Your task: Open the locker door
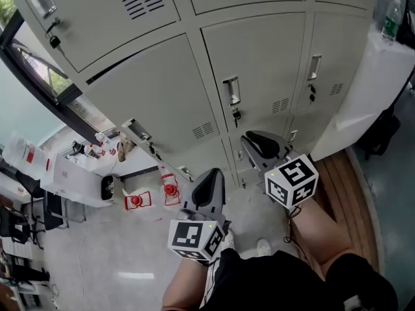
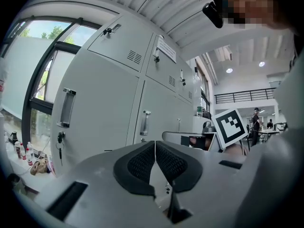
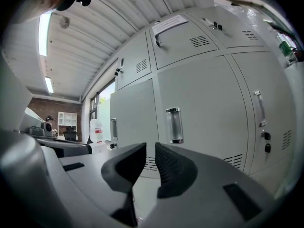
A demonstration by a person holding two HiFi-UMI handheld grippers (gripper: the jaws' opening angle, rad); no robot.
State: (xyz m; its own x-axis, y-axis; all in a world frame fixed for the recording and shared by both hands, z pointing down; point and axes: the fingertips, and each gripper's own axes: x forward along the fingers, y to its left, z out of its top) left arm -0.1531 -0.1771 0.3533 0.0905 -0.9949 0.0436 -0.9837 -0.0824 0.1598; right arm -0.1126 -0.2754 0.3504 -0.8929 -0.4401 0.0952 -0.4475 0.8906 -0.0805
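**Locker bank: door shut, grippers on approach**

- Locker door (image 1: pixel 266 63): middle column, far side of the scene, closed flush with its neighbours. The handle (image 1: pixel 232 91) sits at its left edge, with a key (image 1: pixel 237 116) hanging from the lock beneath it.
- Right gripper (image 3: pixel 149 148): jaws a little apart with nothing between them. It is held level and faces that handle but is clear of it, probably set to slip over the handle.
- Left gripper (image 2: pixel 155 146): jaws pressed together and empty. It is carried near and to the left of the other and faces the neighbouring door, seemingly a spare hand for now.
- Status, as judged: opening has not begun, and the handle has yet to be taken.
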